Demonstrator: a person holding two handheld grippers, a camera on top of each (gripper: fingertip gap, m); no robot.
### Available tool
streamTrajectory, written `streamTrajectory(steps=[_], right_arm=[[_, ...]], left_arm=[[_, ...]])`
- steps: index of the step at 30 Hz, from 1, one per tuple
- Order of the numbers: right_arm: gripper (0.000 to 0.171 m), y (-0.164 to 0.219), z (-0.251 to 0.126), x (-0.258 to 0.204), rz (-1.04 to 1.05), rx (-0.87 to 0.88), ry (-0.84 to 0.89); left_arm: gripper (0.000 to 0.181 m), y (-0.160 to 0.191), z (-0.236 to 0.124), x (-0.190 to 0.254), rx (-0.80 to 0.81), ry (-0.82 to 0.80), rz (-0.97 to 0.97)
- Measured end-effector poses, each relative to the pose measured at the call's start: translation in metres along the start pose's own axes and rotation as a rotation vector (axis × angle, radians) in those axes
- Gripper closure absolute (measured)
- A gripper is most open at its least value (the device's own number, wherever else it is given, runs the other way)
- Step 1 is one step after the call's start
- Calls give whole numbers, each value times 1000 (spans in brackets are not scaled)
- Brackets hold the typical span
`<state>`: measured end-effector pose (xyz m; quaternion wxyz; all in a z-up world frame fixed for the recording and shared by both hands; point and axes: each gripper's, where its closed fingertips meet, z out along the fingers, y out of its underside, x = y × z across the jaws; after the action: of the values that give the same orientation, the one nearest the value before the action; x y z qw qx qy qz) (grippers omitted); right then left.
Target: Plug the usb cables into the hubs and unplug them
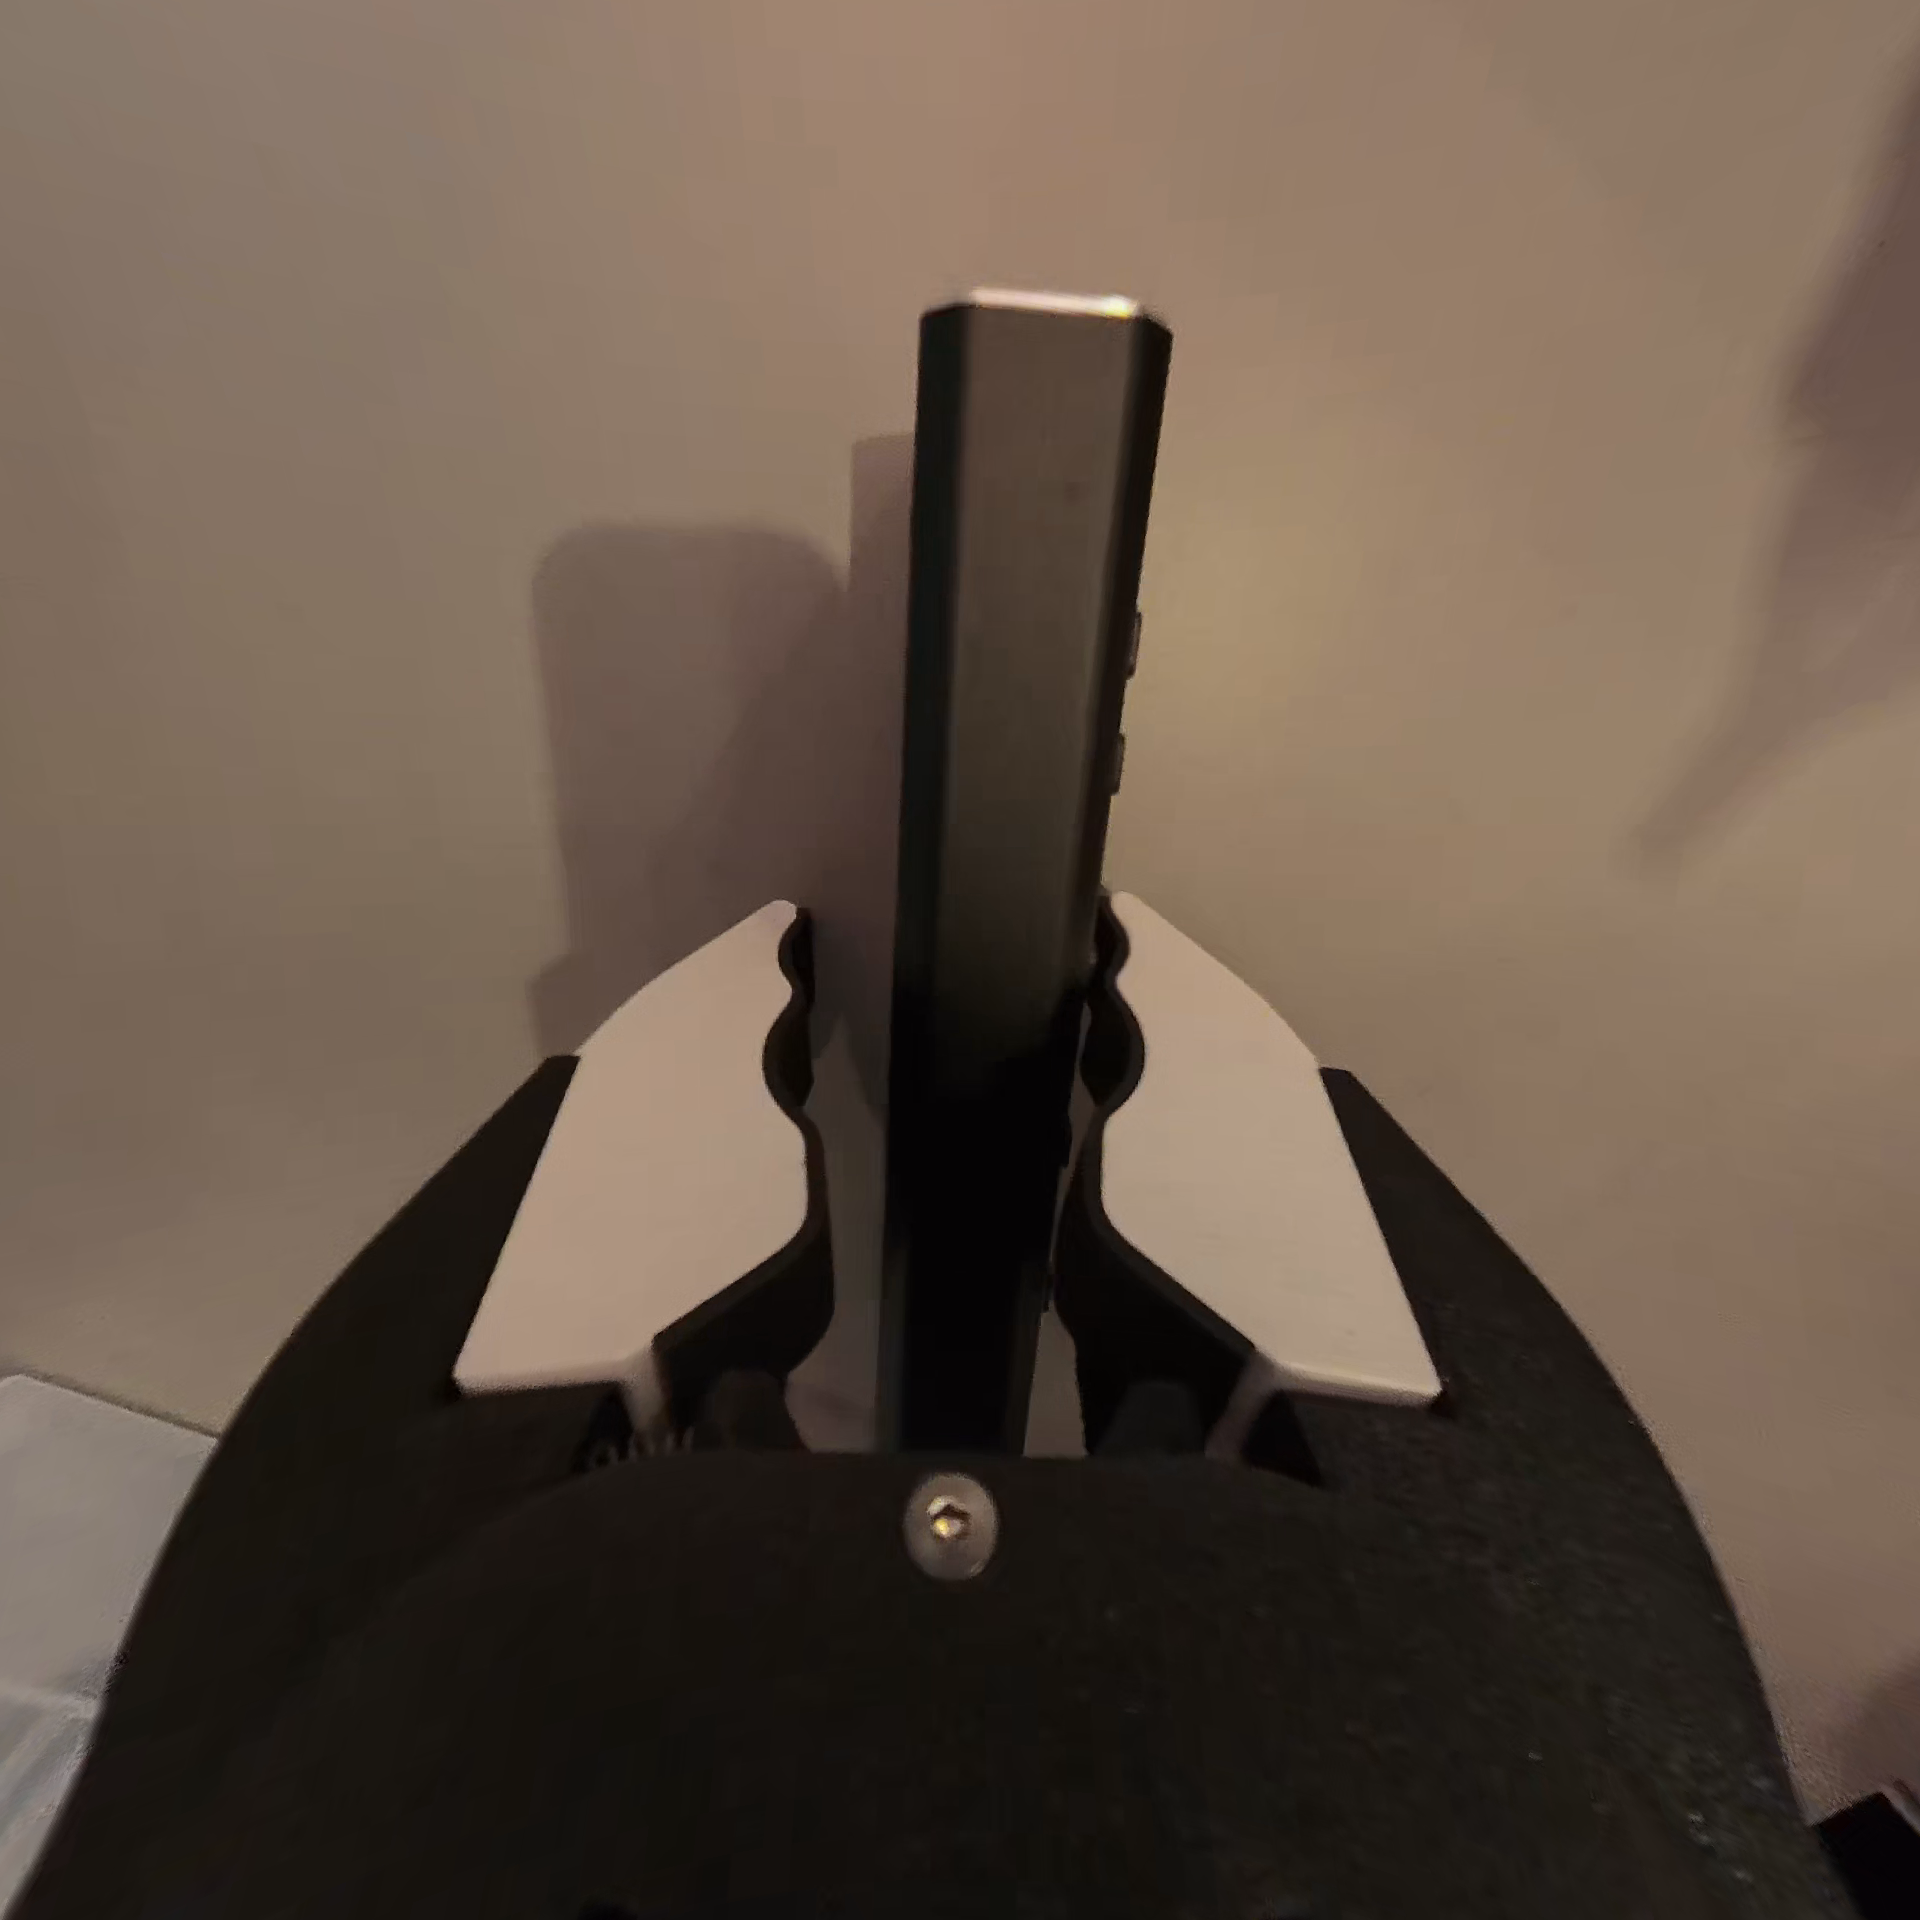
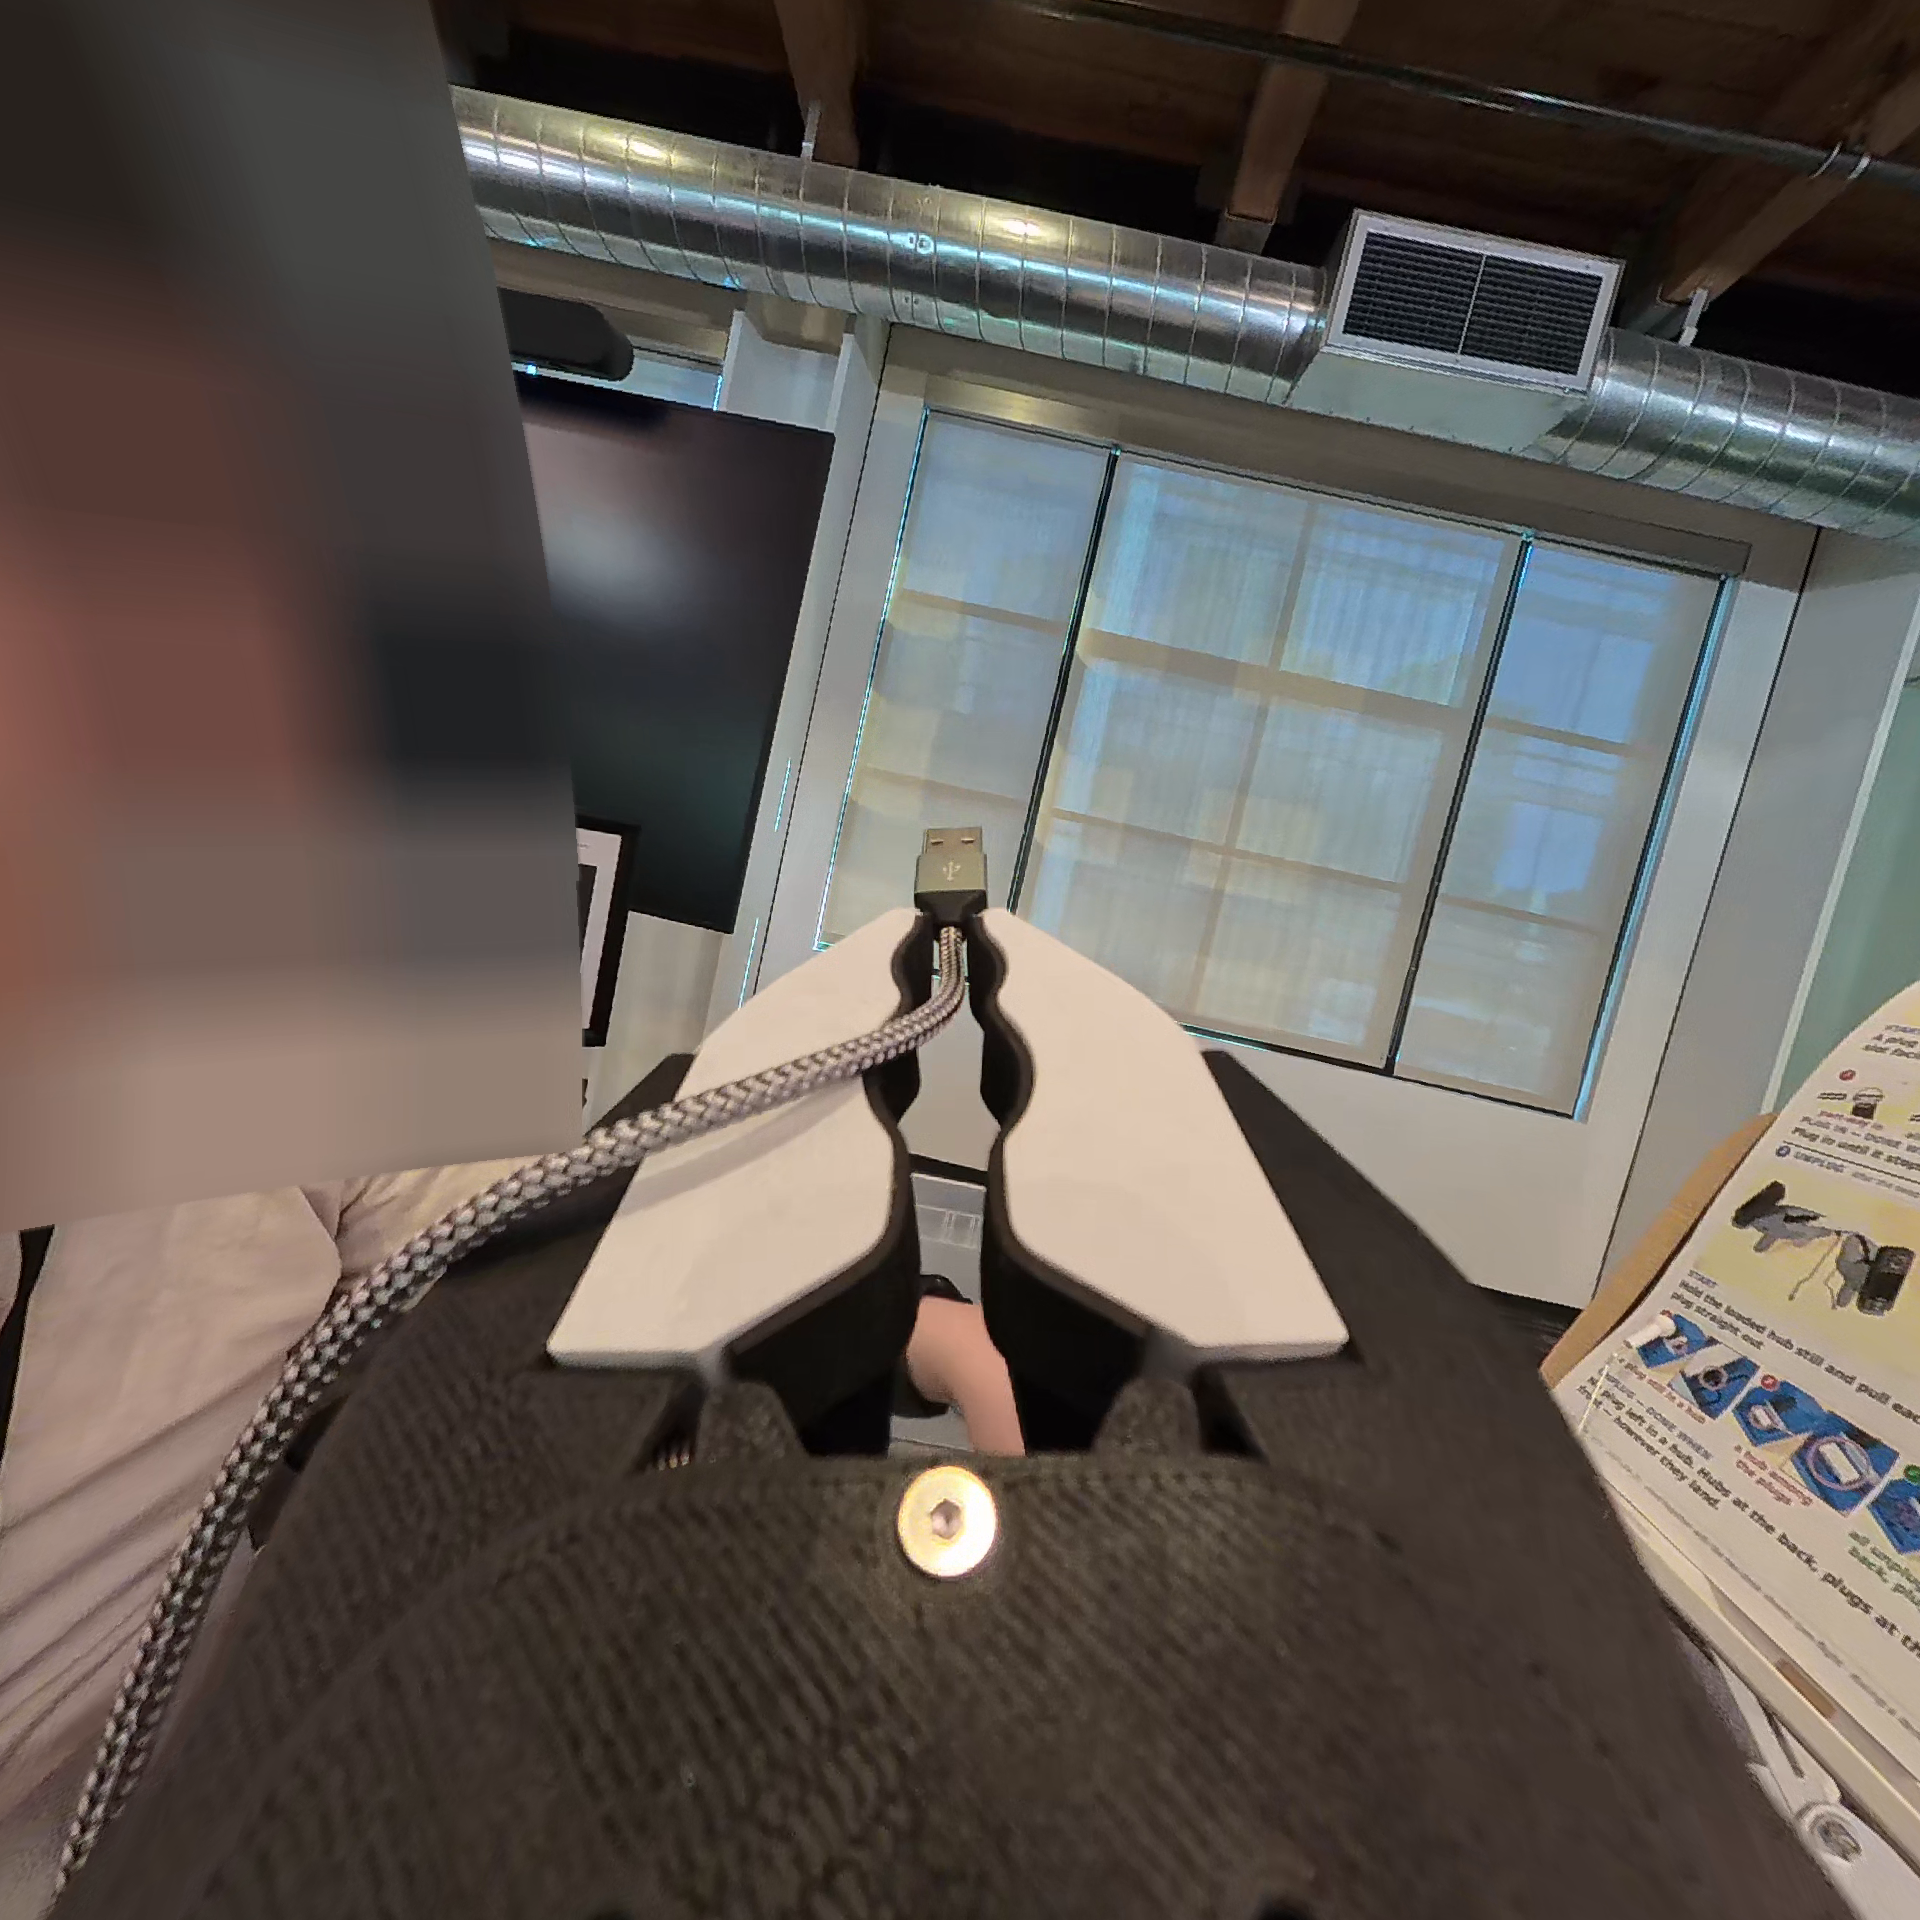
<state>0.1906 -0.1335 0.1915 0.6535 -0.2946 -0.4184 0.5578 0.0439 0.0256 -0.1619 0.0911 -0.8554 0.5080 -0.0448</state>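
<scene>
In the left wrist view my left gripper is shut on a long dark grey USB hub. The hub stands on edge between the white fingers and points away toward a plain beige wall, with small ports showing on its right side. In the right wrist view my right gripper is shut on a braided grey USB cable just behind its metal plug. The plug sticks out past the fingertips and points up toward the window. The cable trails off over the left finger to the lower left. Neither view shows the other gripper.
A beige wall fills the left wrist view, with a pale box corner at lower left. The right wrist view shows a window, a ceiling duct, a printed instruction sheet on a board at right, and a person's light sleeve at left. The left gripper's tips are roughly 40 centimeters from the right gripper's.
</scene>
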Motion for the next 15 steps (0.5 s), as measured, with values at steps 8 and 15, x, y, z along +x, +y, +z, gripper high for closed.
streamTrajectory(steps=[8, 15], right_arm=[[165, -5, -5, -16, 100, 93, -173], [165, -10, -15, -26, 119, 138, -258]], left_arm=[[150, -13, 2, 2, 105, 8, 31], [151, -16, -2, 5, 142, 26, 10]])
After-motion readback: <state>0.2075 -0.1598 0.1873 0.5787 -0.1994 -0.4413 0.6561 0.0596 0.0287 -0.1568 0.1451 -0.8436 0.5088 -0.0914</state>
